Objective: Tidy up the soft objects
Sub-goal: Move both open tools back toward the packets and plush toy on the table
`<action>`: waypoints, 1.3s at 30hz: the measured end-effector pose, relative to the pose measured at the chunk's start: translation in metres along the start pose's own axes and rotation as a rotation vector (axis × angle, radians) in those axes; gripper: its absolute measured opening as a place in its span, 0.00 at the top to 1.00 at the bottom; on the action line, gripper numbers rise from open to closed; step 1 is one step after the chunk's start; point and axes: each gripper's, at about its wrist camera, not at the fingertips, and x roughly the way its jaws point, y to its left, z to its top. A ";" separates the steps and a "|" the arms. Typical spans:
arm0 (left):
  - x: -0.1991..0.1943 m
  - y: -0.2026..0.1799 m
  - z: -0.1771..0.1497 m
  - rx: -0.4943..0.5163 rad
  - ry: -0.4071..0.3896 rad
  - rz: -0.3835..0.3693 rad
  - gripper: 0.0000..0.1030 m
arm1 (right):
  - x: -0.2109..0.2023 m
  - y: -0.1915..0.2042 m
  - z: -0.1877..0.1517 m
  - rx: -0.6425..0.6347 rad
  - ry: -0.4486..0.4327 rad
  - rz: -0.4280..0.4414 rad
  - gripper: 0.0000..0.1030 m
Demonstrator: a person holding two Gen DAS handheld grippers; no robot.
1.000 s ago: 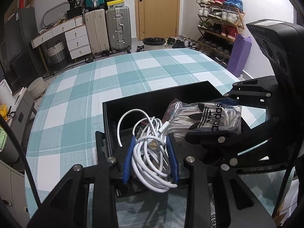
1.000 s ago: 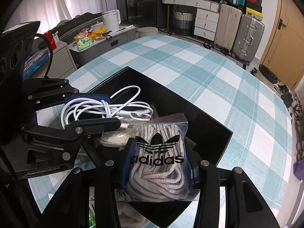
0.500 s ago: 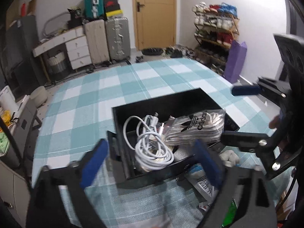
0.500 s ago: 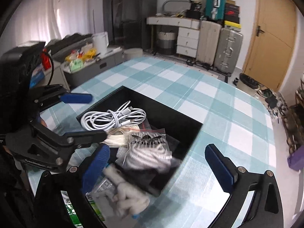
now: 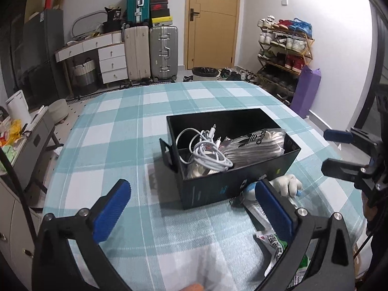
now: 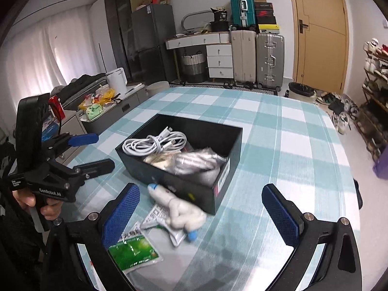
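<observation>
A black box (image 5: 237, 186) (image 6: 184, 189) stands on the checked tablecloth. In it lie a coiled white cable (image 5: 206, 152) (image 6: 155, 143) and a clear adidas bag of laces (image 5: 254, 145) (image 6: 196, 162). A white soft toy (image 6: 181, 211) (image 5: 286, 181) and a green packet (image 6: 133, 252) lie on the cloth in front of the box. My left gripper (image 5: 191, 208) (image 6: 97, 150) is open and empty, held back from the box. My right gripper (image 6: 201, 213) (image 5: 337, 150) is open and empty, above the toy.
A flat silver packet (image 6: 155, 218) lies under the toy. The round table's edge (image 6: 349, 160) curves away to the right. Suitcases (image 5: 150, 51), drawers, a door and a shoe rack (image 5: 283, 48) stand across the room. A low cabinet (image 6: 104, 111) with clutter is at the left.
Both grippers let go of the cable and the adidas bag, which now lie in the box. Both opened wide and pulled back and up from the box.
</observation>
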 end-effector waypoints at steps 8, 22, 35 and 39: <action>-0.012 -0.006 -0.012 0.005 -0.006 0.011 0.00 | -0.010 0.009 -0.019 -0.001 0.008 -0.005 0.01; -0.036 -0.012 -0.030 0.016 -0.041 0.019 0.00 | -0.038 0.019 -0.051 -0.015 -0.011 -0.024 0.01; -0.041 -0.015 -0.040 0.025 -0.054 0.017 0.00 | -0.044 0.032 -0.078 -0.008 0.008 0.026 0.01; -0.040 -0.018 -0.043 0.030 -0.048 0.015 0.00 | -0.041 0.037 -0.086 -0.023 0.030 0.044 0.01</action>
